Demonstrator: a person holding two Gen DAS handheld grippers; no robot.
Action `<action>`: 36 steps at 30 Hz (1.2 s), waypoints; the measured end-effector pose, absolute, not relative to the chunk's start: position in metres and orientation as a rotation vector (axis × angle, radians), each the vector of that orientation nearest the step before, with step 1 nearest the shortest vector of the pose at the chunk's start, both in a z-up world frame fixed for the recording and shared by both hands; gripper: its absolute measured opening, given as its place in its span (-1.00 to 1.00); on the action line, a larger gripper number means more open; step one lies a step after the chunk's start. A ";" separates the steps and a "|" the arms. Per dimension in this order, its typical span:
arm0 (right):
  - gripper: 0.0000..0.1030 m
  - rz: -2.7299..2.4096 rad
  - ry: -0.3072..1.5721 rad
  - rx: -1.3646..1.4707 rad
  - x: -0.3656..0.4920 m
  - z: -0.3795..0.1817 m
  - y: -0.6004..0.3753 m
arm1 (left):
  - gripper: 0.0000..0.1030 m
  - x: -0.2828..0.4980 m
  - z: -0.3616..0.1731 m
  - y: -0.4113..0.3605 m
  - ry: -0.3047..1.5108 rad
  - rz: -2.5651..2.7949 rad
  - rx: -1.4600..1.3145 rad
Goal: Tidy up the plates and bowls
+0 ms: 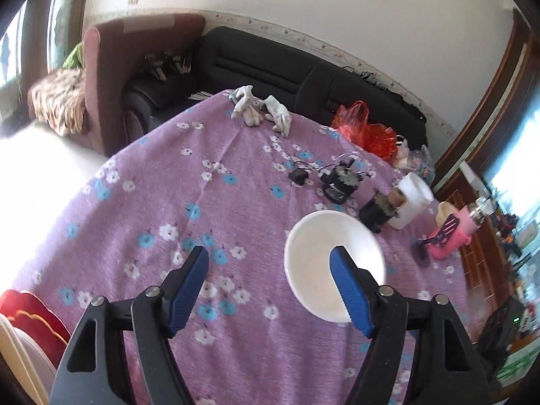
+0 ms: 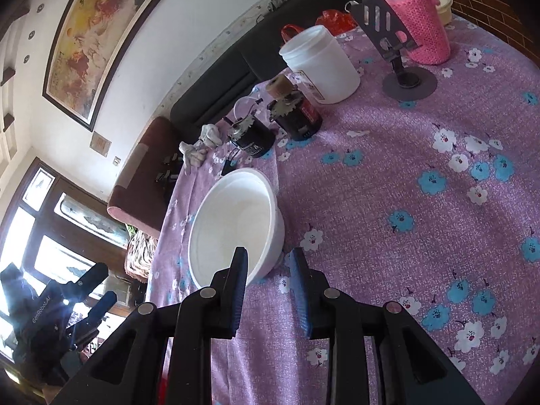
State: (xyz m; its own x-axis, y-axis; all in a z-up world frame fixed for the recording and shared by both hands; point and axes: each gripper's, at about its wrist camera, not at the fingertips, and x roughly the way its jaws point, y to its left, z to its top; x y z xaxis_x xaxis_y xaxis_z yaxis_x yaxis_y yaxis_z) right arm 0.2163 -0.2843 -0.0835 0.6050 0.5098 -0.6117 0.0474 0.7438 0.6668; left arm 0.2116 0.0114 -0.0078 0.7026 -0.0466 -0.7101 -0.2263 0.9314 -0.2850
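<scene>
The white bowl (image 2: 236,226) is seen on the flowered tabletop (image 2: 422,236), toward its left edge in the right wrist view. Its near rim sits between the narrowly parted jaws of the right gripper (image 2: 268,253); whether the rim is pinched cannot be told. The left gripper (image 1: 270,253) is held wide open over bare cloth, empty. A firm hold on the rim should be confirmed before lifting, and the bowl kept level. Behind it stand two dark motors (image 2: 297,114), a white tub (image 2: 320,64), a phone stand (image 2: 408,81) and a pink flask (image 2: 418,23), best avoided.
</scene>
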 end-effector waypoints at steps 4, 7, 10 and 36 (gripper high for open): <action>-0.44 0.301 0.879 0.684 0.219 -0.086 -0.283 | 0.43 0.224 -0.027 0.012 0.797 0.131 -0.307; -0.44 0.307 0.863 0.680 0.219 -0.088 -0.282 | 0.43 0.227 -0.039 0.016 0.763 0.160 -0.296; -0.44 0.304 0.854 0.672 0.219 -0.089 -0.281 | 0.43 0.230 -0.048 0.018 0.743 0.169 -0.294; -0.44 0.338 0.895 0.740 0.266 -0.111 -0.279 | 0.43 0.271 -0.082 0.031 0.927 0.102 -0.496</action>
